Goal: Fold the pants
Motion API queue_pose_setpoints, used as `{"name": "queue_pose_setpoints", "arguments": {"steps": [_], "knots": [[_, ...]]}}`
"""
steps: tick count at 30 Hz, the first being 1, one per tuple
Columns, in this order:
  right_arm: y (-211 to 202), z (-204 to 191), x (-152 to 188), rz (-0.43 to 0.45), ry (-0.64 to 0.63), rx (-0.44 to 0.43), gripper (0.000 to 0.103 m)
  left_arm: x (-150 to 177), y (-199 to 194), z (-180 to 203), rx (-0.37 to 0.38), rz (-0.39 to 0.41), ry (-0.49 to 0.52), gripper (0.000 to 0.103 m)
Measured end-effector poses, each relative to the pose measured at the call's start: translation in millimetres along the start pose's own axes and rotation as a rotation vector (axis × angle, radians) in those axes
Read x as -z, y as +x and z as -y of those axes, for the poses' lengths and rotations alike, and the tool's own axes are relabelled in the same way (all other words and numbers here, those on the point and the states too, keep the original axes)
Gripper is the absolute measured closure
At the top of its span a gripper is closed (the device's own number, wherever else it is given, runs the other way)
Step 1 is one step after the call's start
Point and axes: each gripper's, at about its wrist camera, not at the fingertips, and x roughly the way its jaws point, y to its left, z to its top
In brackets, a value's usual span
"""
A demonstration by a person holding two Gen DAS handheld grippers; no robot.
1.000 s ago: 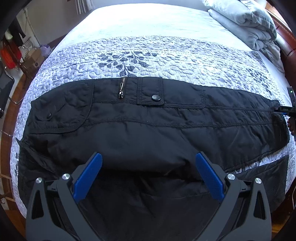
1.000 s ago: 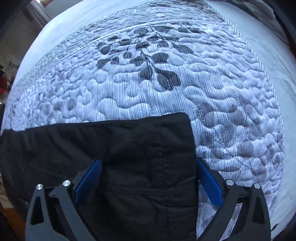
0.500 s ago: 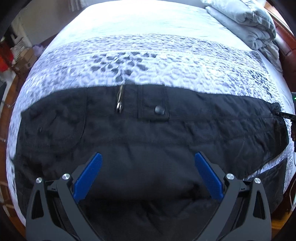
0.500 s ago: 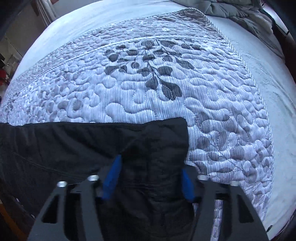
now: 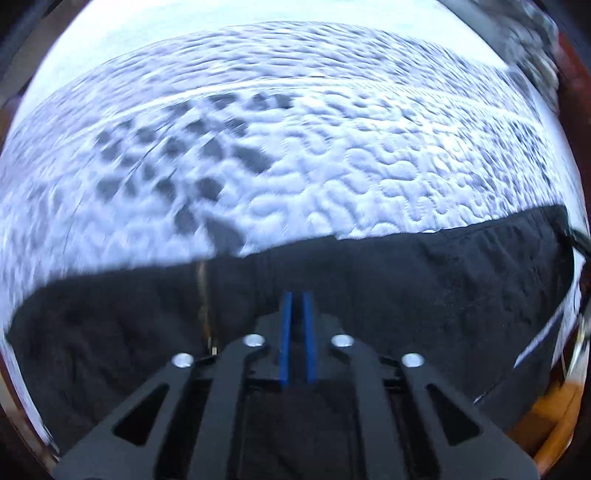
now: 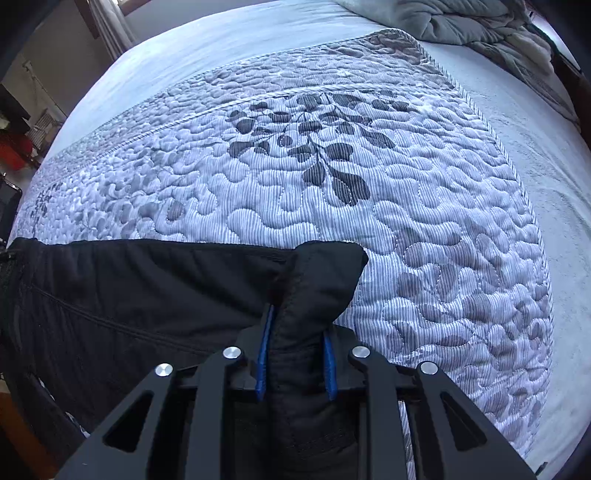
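Bed: a wide bed fills both views, dressed in a pale quilted coverlet (image 6: 424, 229) stitched in winding pebble shapes, with a dark leaf sprig (image 6: 314, 147) printed near the middle.
Far end: a crumpled grey duvet (image 6: 480, 26) lies bunched at the top right corner, on the plain sheet past the coverlet's corded edge.
Room edge: curtain folds and some red clutter show dimly at the upper left of the right wrist view, too small to name.
Pants: the black pants (image 6: 147, 291) lie stretched across the near side of the bed, top edge running roughly level over the coverlet.
Right gripper (image 6: 295, 332): and there it is, its jaws have just been closing and the blue fingers (image 6: 263, 354) now pinch the cuff end of the leg, the black cloth bunched up between them into a raised peak.
Left gripper (image 5: 296, 314): its jaws have just been closing too; blue fingers (image 5: 285, 339) stand nearly together over the black fabric near the waist, only a dark sliver between them.
Left grip: the view is smeared with blur, so whether cloth is caught there I cannot tell.
Zipper: a pale streak (image 5: 201, 295) just left of those fingers.
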Motion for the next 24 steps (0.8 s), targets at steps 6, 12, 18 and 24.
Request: {"name": "queue_pose_setpoints", "arguments": {"steps": [6, 12, 18, 24], "knots": [[4, 4, -1, -0.007, 0.014, -0.032, 0.079, -30, 13, 18, 0.071, -0.100, 0.204, 0.034], [7, 8, 0, -0.005, 0.037, -0.059, 0.078, -44, 27, 42, 0.033, -0.121, 0.391, 0.004], [9, 9, 0, -0.007, 0.045, -0.067, 0.077, -44, 61, 59, -0.006, -0.214, 0.523, 0.004], [9, 12, 1, 0.001, 0.062, -0.076, 0.077, -28, 55, 60, 0.058, -0.234, 0.556, 0.038]]}}
